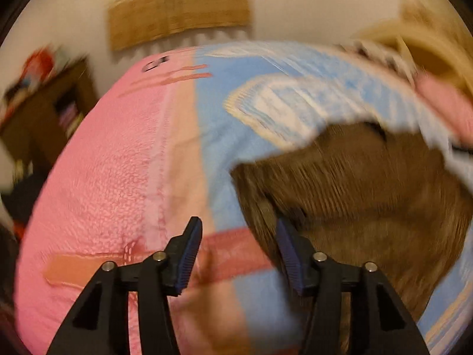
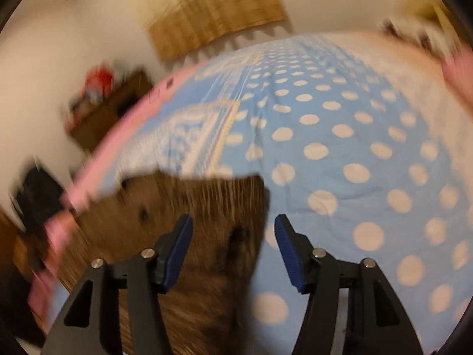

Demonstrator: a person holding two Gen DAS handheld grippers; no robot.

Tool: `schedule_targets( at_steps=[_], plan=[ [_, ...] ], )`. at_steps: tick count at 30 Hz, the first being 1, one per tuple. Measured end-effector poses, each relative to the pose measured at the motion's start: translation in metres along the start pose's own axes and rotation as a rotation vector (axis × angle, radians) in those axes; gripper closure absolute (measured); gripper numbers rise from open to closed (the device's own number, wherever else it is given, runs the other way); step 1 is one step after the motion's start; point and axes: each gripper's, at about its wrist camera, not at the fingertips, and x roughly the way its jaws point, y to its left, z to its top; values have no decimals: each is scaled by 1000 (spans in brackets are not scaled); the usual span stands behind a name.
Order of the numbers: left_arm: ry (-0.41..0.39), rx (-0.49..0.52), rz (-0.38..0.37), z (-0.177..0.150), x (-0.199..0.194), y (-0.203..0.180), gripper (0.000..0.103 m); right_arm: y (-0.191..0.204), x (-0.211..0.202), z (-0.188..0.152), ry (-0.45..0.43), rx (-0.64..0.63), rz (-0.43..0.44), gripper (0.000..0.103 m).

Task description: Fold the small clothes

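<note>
Your left tool (image 1: 239,251) points down at the bed with its jaws apart and nothing between the blue pads (image 1: 189,254); it is released. Your right tool (image 2: 233,251) is likewise released, jaws apart, pads clear of any cloth.

Take the brown garment (image 1: 369,195) as the landmark. In the left wrist view it lies on the bed just beyond and to the right of the left tool, with its near edge behind the right-hand finger. In the right wrist view the brown garment (image 2: 183,222) lies directly beyond the left-hand finger and runs down under the tool. Both views are blurred, so you cannot tell its folds or exact outline.

Left of the brown garment in the left wrist view, a pink blanket (image 1: 97,177) covers the bed. Right of the garment in the right wrist view, a blue sheet with white dots (image 2: 354,153) covers the bed.

Just beyond the garment, touching its far edge, lies a blue and white patterned cloth (image 2: 189,139).

Far beyond the garment, past the end of the bed, a wooden panel (image 1: 177,11) hangs on the pale wall (image 1: 310,6). To the far left of the garment stands a dark shelf unit (image 1: 50,103) holding blurred items.
</note>
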Motion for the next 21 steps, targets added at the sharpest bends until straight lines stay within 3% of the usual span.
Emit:
schedule_targets(
  at_steps=[4, 7, 10, 12, 14, 16, 18, 21],
  plan=[
    [2, 201, 77, -9, 5, -25, 46, 26, -2, -22, 38, -216, -68, 17],
    [26, 196, 57, 1, 22, -27, 46, 48, 3, -34, 57, -370, -130, 13],
    [19, 187, 89, 20, 38, -29, 43, 61, 25, -36, 112, -470, -196, 13],
    [8, 126, 132, 40, 44, -19, 43, 66, 42, -30, 153, -524, -248, 13],
    [-7, 52, 155, 51, 47, -8, 43, 64, 59, -11, 136, -555, -359, 15],
    [-13, -53, 154, 58, 48, 11, 43, 55, 62, 13, 78, -500, -417, 15],
    [5, -128, 146, 56, 48, 23, 43, 33, 56, 42, -10, -355, -435, 13],
    [7, -95, 138, 46, 45, 18, 43, 12, 50, 57, -51, -218, -405, 13]
  ],
)
